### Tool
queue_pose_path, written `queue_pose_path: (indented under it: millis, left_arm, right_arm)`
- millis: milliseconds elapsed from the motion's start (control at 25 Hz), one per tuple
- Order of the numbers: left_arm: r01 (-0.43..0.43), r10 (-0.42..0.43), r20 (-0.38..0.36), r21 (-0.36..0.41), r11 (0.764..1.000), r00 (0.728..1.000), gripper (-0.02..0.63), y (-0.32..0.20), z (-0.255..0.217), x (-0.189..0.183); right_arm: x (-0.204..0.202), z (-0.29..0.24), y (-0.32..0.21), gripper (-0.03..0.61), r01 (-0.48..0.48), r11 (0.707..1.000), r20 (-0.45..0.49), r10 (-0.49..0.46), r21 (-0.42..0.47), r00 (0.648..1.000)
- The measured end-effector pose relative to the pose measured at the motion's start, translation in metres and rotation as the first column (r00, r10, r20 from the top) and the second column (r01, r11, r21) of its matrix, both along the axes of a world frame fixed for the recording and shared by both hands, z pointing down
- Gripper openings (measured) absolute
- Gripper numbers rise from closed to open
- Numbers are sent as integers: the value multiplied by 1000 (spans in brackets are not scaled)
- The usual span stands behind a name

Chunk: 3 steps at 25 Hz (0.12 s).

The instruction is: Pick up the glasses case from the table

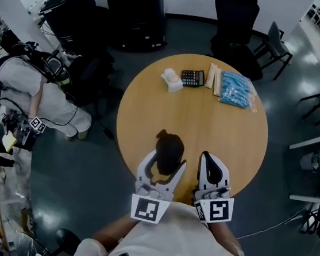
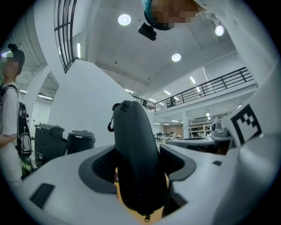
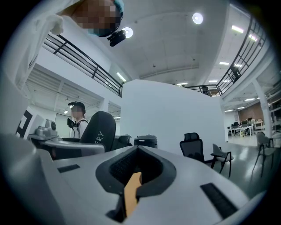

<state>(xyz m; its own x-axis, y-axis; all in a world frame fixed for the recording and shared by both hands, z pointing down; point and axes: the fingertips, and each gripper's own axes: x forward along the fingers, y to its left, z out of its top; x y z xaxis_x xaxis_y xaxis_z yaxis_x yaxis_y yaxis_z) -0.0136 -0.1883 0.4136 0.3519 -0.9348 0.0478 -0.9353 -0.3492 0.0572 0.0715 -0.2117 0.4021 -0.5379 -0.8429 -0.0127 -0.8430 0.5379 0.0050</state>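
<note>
Because one grip suffices, we clamp our left gripper (image 1: 166, 160) on the dark rounded glasses case (image 1: 169, 147), seemingly just clear of the round wooden counter (image 1: 207, 119), right gripper (image 1: 210, 160) alongside, jaws together, empty.

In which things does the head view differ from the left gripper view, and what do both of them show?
Only the head view: a calculator and a blue packet at the far side of the table. Only the left gripper view: ceiling lights and a balcony railing. Both: the dark glasses case clamped between the jaws of the left gripper.
</note>
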Motion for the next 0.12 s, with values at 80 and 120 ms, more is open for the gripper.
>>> queue_pose_path:
  millis: [80,120]
  left_arm:
    - [5,-5,4,1,1000,1000,298,-2,0,-1]
    - [7,-7,5,2,1000,1000,298,-3,0,-2]
  right_arm:
    - [0,0,-1,15,1,1000,1,-1,0,1000]
    - [1,-1,-2,15,1,1000,2,-1,0,1000]
